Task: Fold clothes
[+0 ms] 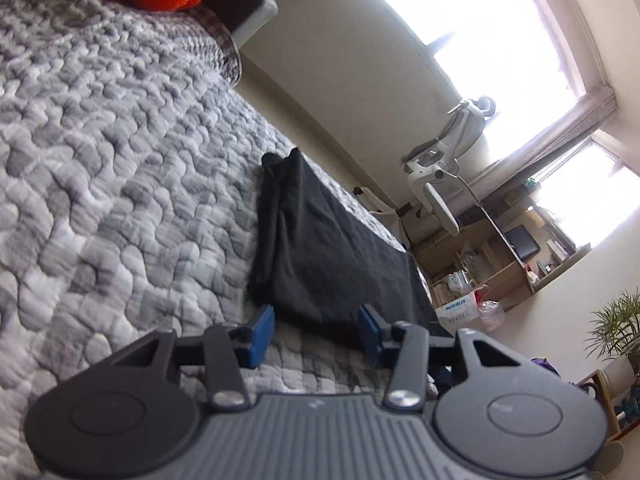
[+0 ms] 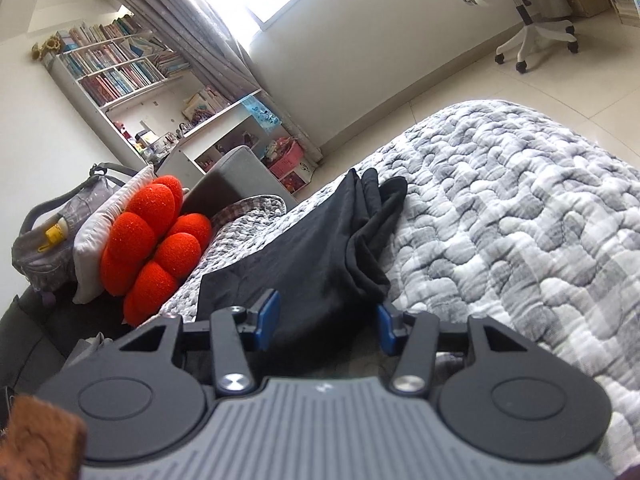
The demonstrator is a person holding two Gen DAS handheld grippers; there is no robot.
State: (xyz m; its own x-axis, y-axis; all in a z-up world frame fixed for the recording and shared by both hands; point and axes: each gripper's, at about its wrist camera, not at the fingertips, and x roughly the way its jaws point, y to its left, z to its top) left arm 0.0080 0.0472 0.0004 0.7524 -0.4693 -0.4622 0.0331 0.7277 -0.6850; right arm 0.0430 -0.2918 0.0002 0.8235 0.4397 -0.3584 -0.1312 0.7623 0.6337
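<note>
Garment [image 1: 332, 248] on quilt [image 1: 120, 160], jaws apart

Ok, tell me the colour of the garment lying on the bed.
Black, or a very dark charcoal, with no pattern. The garment shows best in the right wrist view.

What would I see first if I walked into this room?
Probably the bright orange-red puffy cushion at the head of the bed, against a white pillow. Next, the black garment lying partly folded on the grey-and-white quilt, with both open grippers pointing at it.
</note>
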